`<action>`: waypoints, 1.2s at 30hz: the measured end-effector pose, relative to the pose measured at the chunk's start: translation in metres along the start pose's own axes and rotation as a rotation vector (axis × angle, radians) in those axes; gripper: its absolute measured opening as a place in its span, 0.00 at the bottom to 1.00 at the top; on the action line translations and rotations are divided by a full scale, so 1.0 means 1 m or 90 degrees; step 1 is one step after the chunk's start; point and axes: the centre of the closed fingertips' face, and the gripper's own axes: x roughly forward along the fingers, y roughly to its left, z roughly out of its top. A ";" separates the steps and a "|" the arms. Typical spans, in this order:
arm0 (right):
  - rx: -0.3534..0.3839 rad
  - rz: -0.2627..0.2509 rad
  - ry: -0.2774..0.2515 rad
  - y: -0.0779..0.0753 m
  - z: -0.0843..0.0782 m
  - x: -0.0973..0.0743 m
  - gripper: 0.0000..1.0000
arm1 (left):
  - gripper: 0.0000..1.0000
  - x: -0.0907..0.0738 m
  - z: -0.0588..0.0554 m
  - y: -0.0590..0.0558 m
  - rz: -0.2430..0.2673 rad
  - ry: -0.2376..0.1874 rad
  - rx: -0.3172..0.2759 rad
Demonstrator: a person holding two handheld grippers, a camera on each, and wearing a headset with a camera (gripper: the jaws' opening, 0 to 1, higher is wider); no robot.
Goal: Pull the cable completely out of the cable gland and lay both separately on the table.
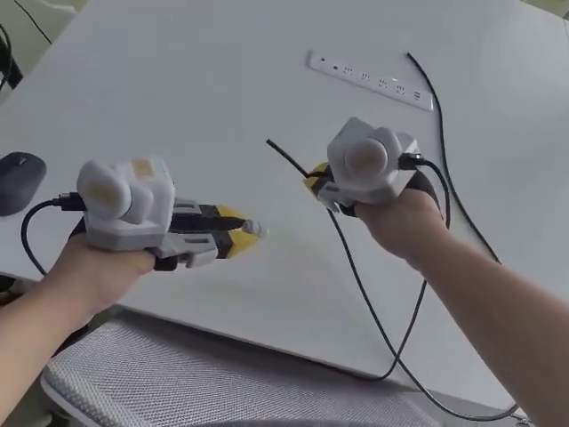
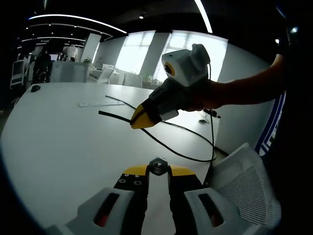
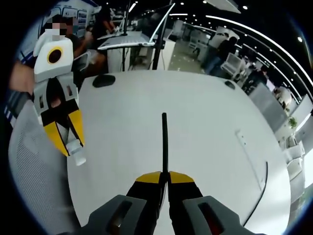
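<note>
Currently the left gripper [image 1: 240,231] is pinching the cable gland [image 1: 255,229] between its yellow jaw tips. In the left gripper view the gland is sitting end-on in the jaws, with its hex nut facing the camera. The gland is being held well away from the power strip [image 1: 369,78], toward the person and off to the strip's left.

The right gripper [image 1: 313,181] is holding its jaws pressed together on the black cable [image 1: 356,276]. A short free end is sticking out straight past the tips. This gripper is hovering nearer the power strip than the left one, on the strip's near side.

The cable is not passing through the gland, and a clear gap is showing between the cable's free end and the gland. Behind the right gripper, the rest of the cable is trailing away from the power strip, running over the near edge of the white table [image 1: 178,80] and hanging down beside the mesh chair [image 1: 178,382].

A dark mouse [image 1: 18,181] is lying far to the left of the power strip, at the table's edge.
</note>
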 end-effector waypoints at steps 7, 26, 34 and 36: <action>-0.052 0.030 0.006 0.013 0.016 0.022 0.00 | 0.15 -0.003 -0.015 0.010 0.005 0.013 -0.002; -0.109 0.121 0.024 0.060 0.034 0.077 0.00 | 0.15 0.004 -0.054 0.038 0.025 0.040 -0.030; -0.117 0.156 0.038 0.079 0.027 0.093 0.00 | 0.15 0.009 -0.073 0.045 0.030 0.065 -0.041; -0.127 0.158 0.043 0.082 0.025 0.098 0.00 | 0.15 0.009 -0.077 0.048 0.035 0.074 -0.034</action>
